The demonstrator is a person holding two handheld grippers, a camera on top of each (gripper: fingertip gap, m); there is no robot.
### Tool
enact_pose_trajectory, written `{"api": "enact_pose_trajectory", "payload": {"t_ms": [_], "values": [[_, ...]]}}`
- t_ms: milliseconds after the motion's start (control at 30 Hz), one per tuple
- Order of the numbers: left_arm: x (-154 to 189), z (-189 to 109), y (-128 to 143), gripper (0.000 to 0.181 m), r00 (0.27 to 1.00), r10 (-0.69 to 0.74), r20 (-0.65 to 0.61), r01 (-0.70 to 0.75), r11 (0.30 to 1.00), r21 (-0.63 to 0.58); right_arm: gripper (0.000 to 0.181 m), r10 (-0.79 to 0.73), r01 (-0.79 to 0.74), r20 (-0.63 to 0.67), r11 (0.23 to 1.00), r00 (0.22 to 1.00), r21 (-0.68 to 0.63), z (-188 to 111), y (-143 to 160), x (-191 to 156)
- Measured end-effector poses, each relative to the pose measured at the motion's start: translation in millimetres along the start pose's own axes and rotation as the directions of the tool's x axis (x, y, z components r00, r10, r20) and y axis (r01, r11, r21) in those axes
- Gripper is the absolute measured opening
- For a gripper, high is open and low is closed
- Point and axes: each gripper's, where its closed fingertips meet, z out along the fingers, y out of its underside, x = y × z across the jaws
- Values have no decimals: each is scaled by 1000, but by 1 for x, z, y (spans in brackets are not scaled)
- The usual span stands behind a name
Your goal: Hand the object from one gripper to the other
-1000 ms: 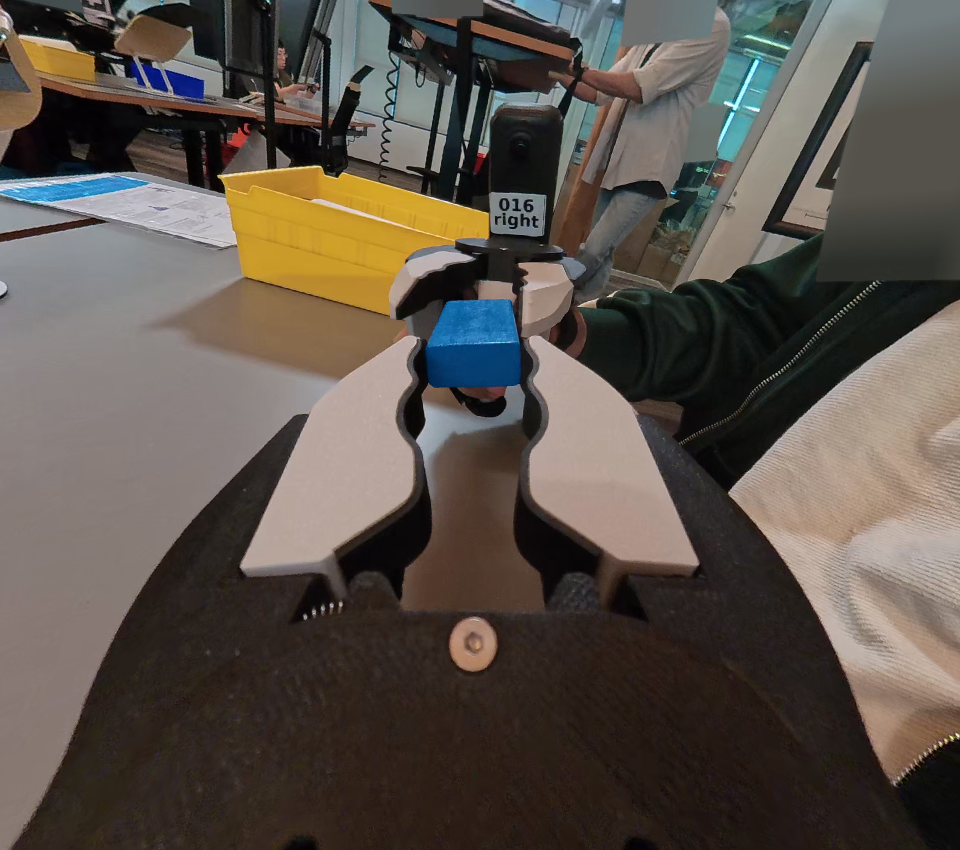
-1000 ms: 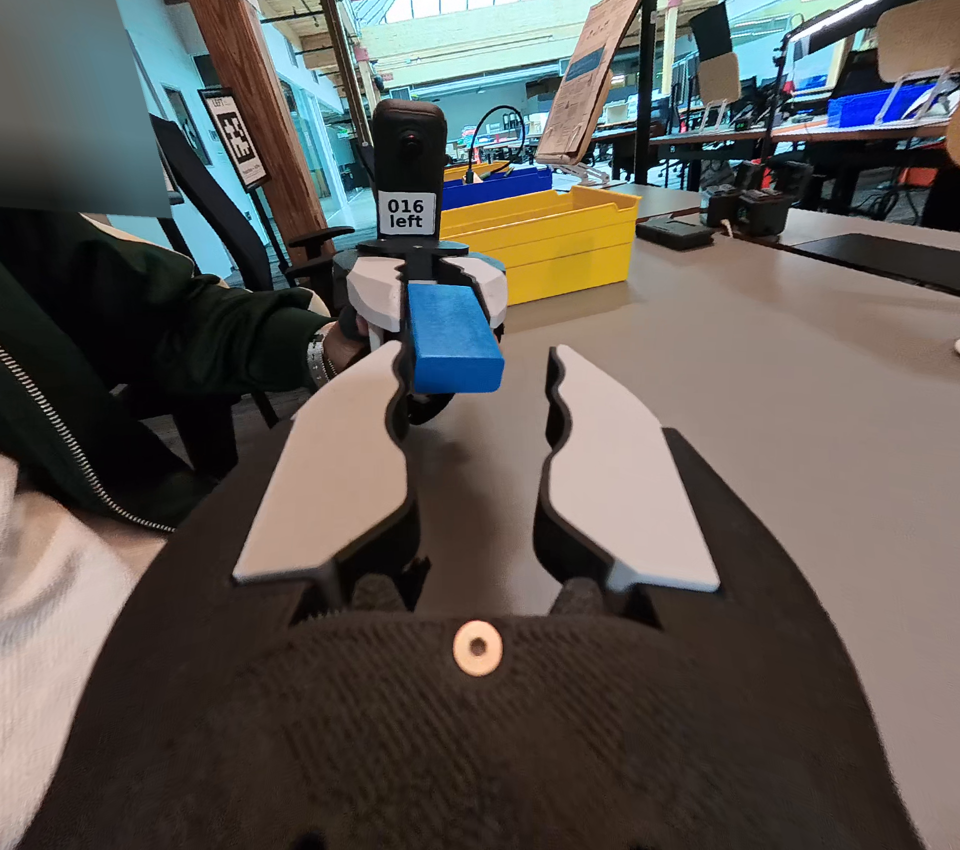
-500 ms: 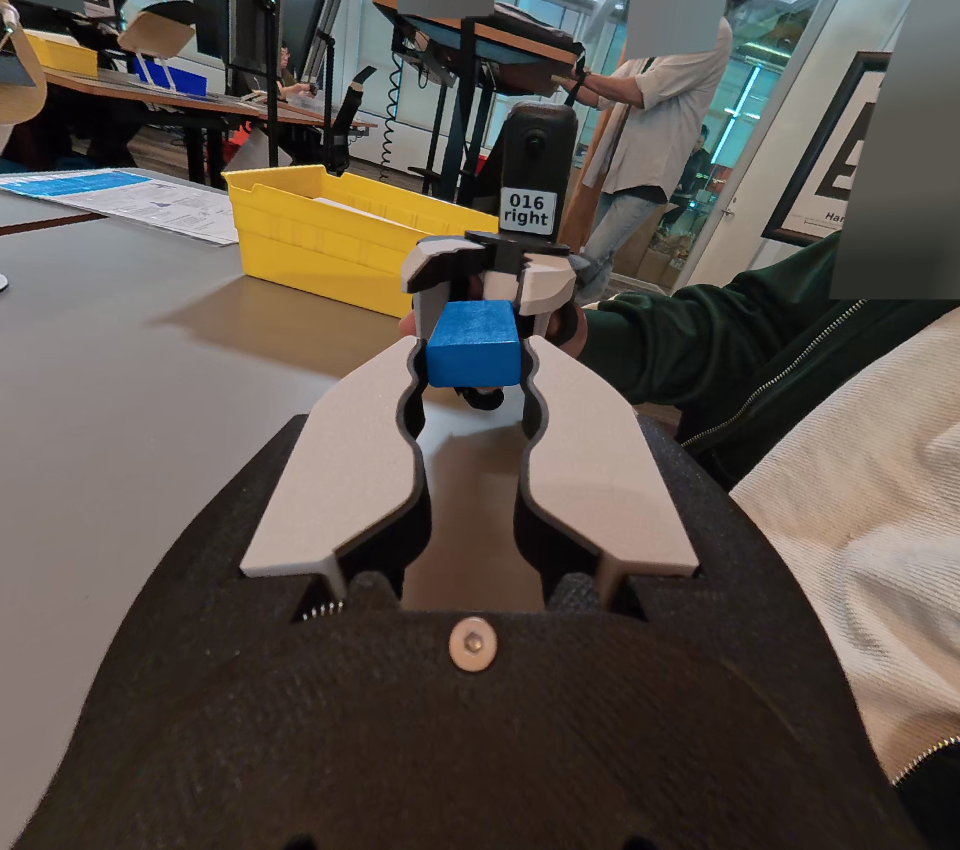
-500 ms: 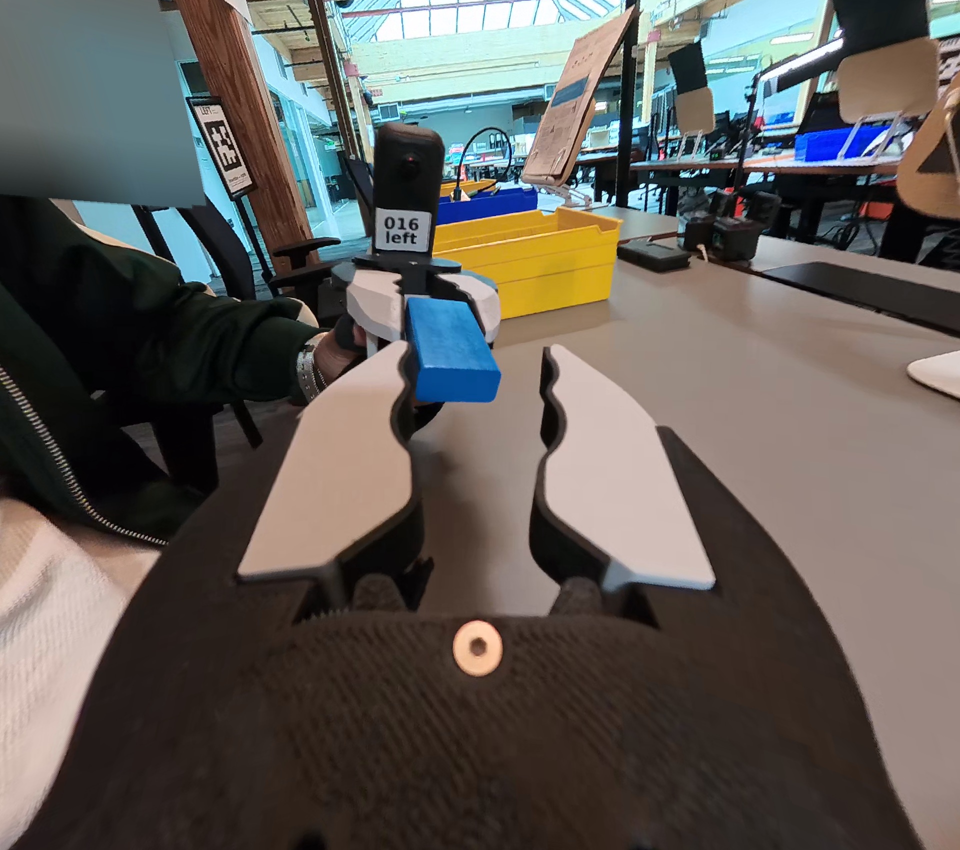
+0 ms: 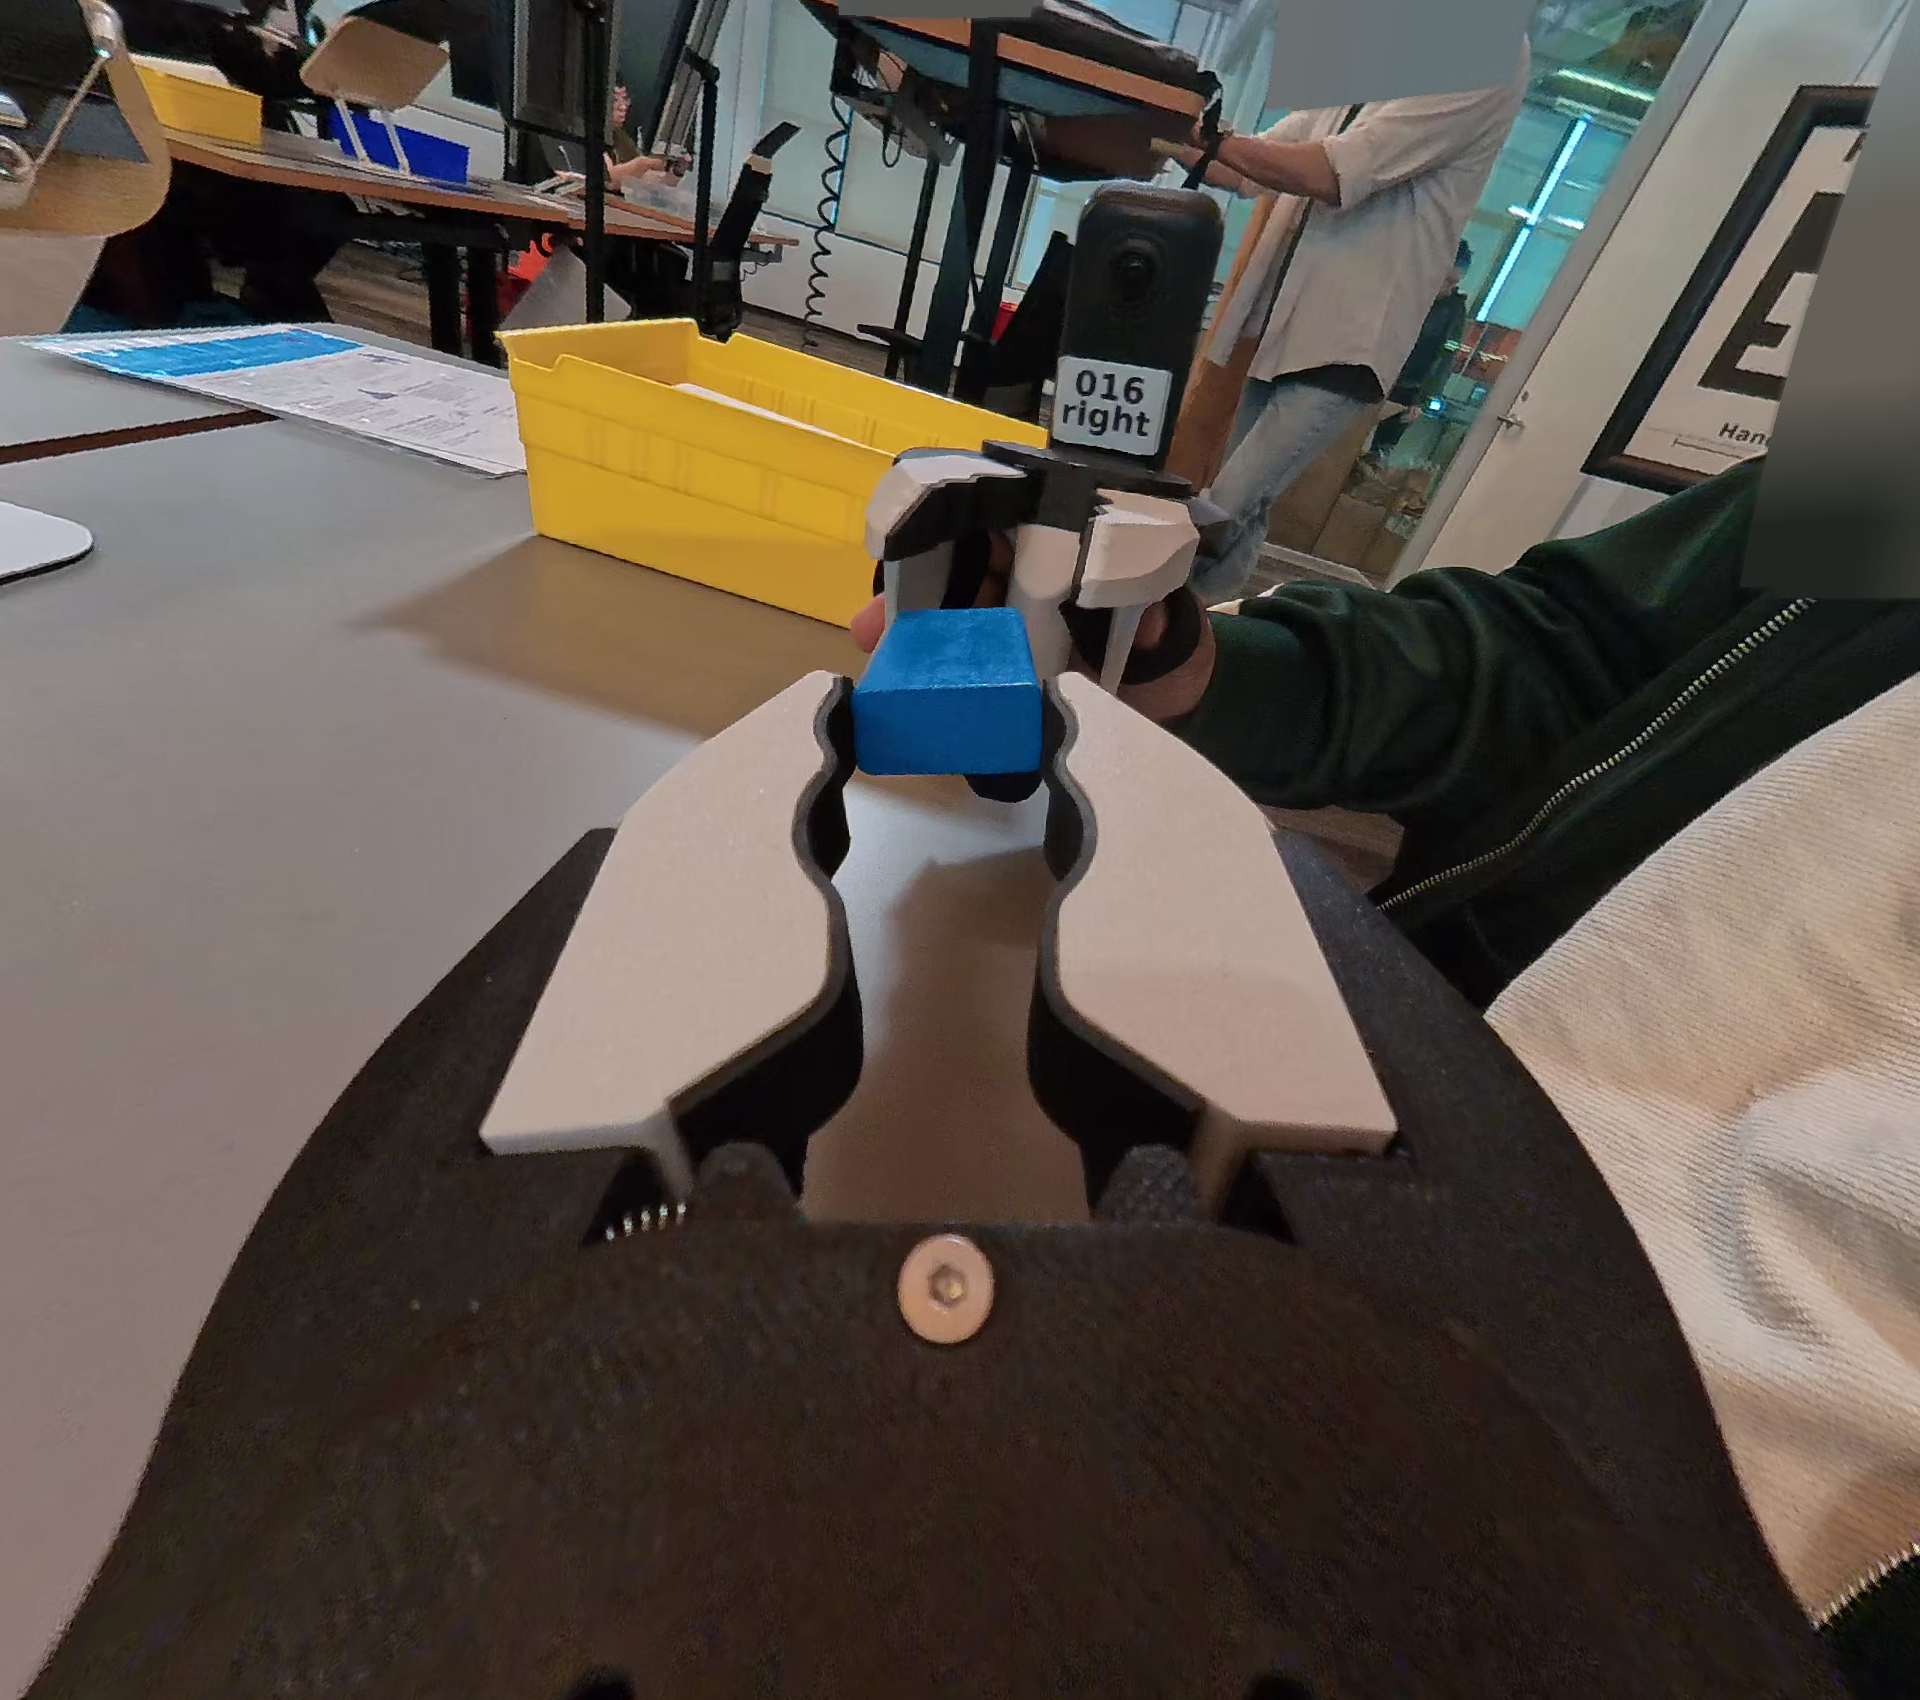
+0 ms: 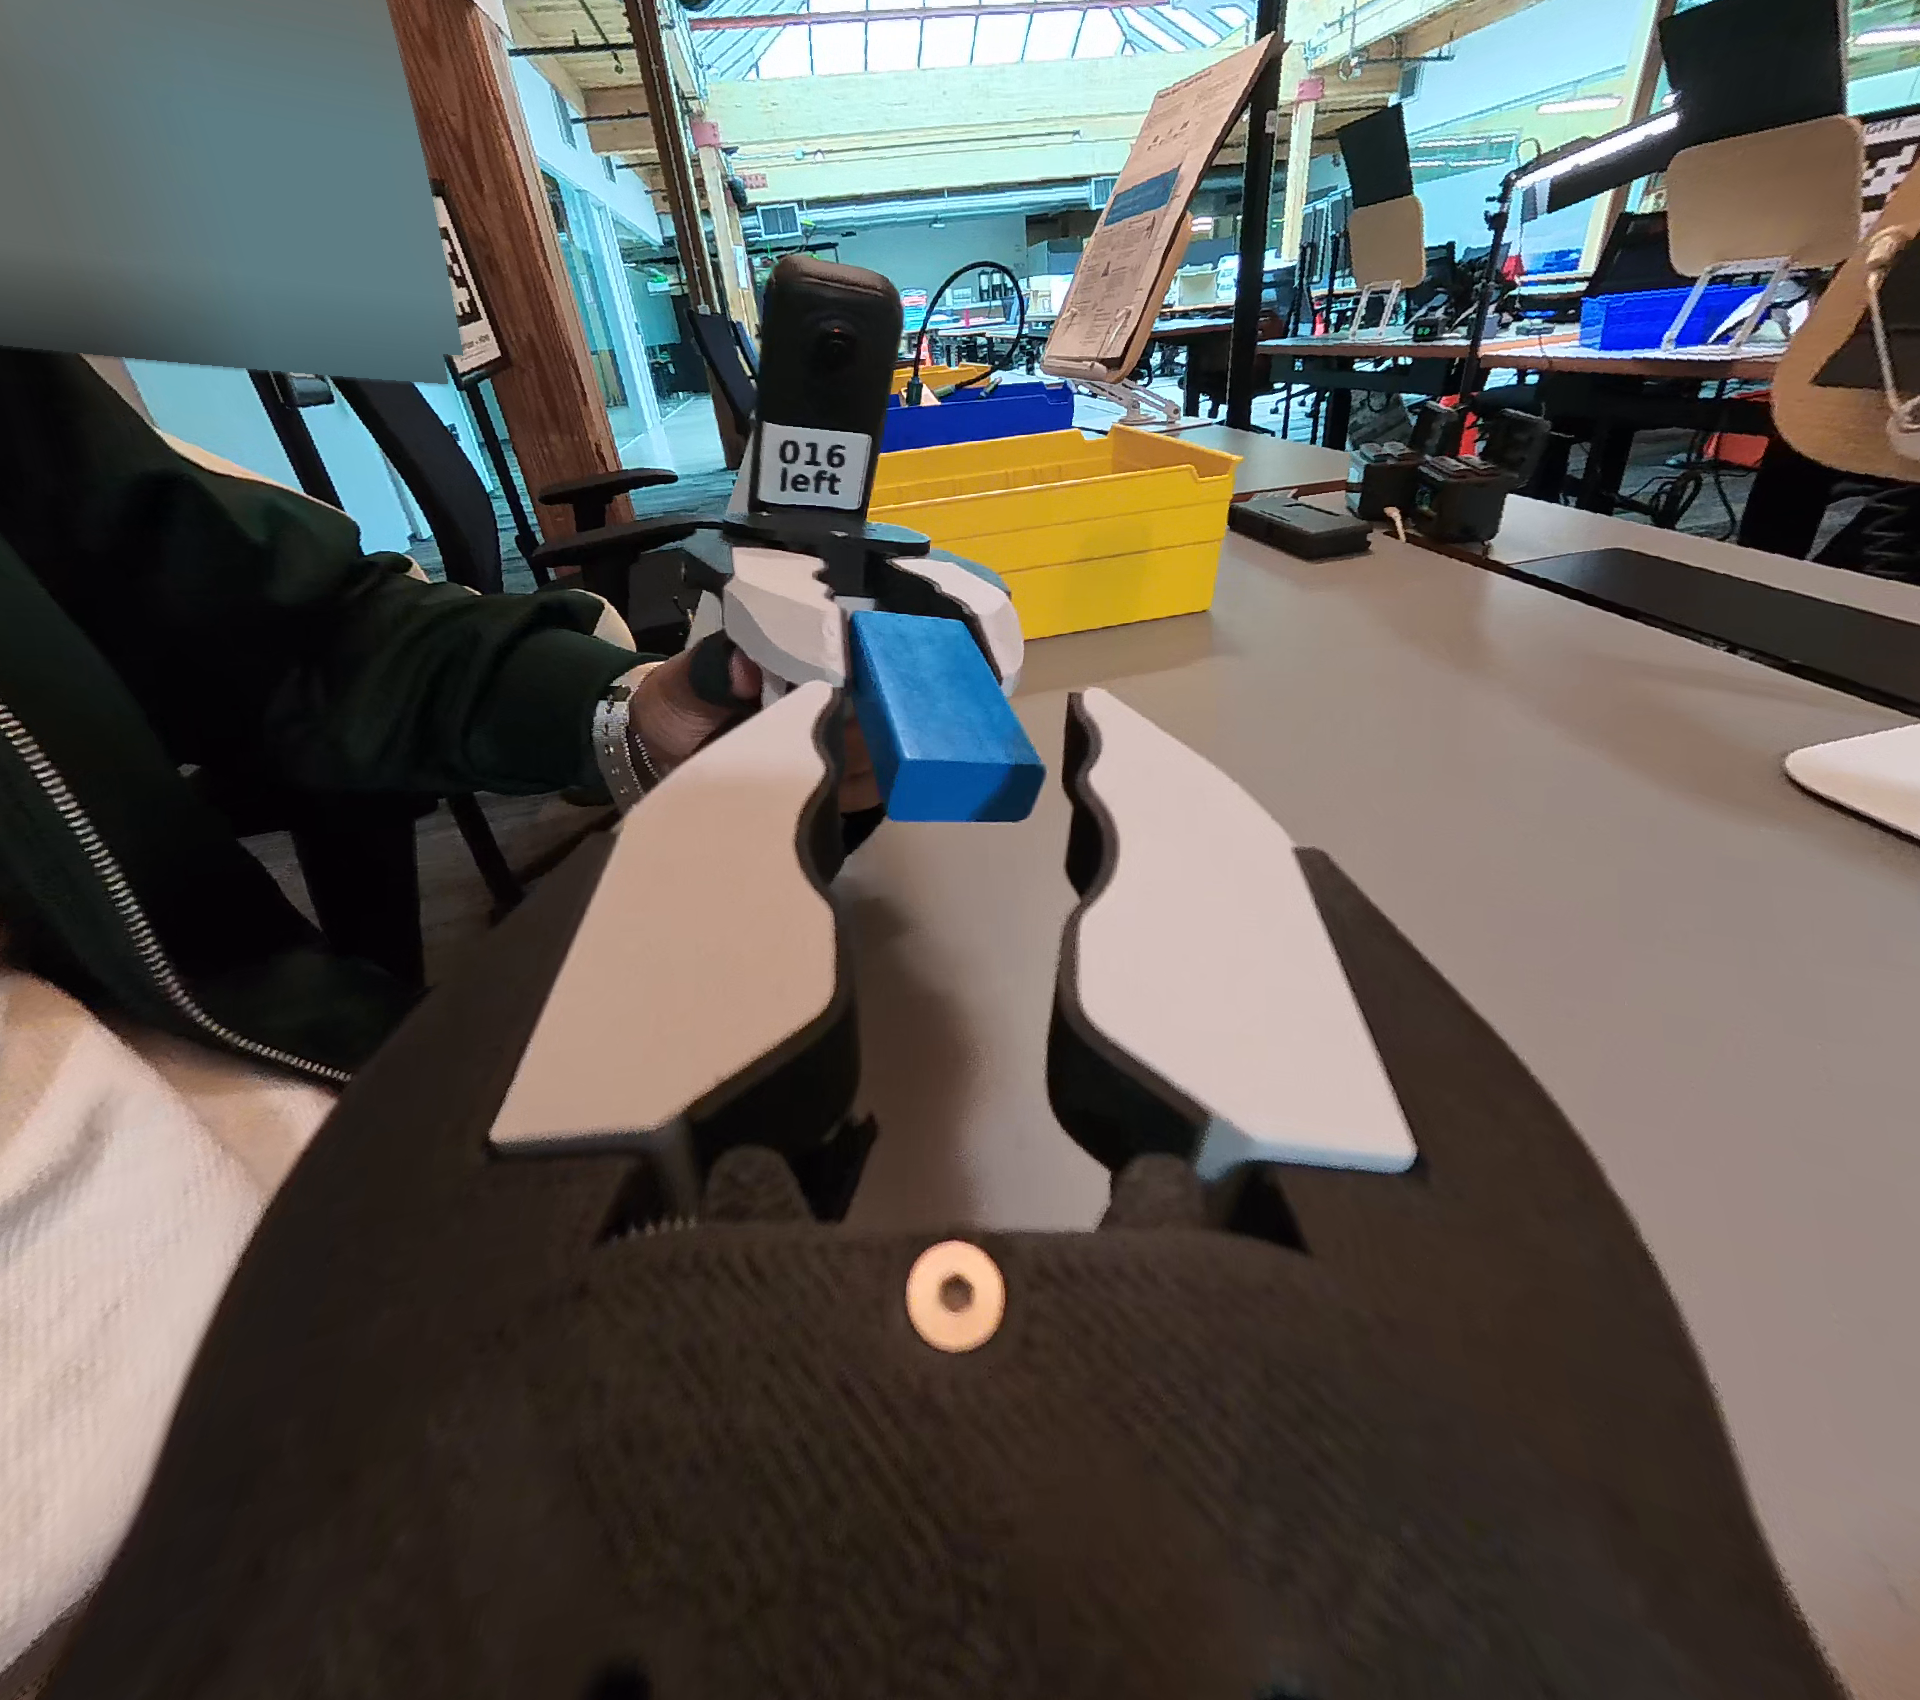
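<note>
Here, a blue block is clamped in the left gripper while the right gripper waits open around its free end.

Left wrist view: the left gripper (image 5: 948,700) is closed on the blue block (image 5: 948,705), its two grey fingertips pressed against the block's sides, held above the grey table (image 5: 260,715). The right gripper (image 5: 1013,580) faces it just beyond the block, and a yellow bin (image 5: 717,466) sits on the table towards the far edge.
Right wrist view: the right gripper (image 6: 951,715) stands open, its left finger (image 6: 707,902) touching or nearly touching the block (image 6: 945,720), its right finger clear of it. The block juts out from the left gripper (image 6: 868,606), tilted downward towards the camera, above the table's near-left edge.
</note>
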Motion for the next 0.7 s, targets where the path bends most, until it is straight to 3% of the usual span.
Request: {"api": "enact_pose_trajectory", "payload": {"t_ms": [567,633,700], "values": [[-7,-2,-1,35,998,-56,11,55,998,16,33,-57,57,-4,998,998,-5,0,0,-2],[-8,-3,-2,35,996,-90,6,89,996,26,36,-102,101,-15,995,995,-12,1,0,-3],[-11,-4,-2,35,990,-144,-3,144,989,39,51,-201,199,-53,979,978,-49,3,4,-2]]}}
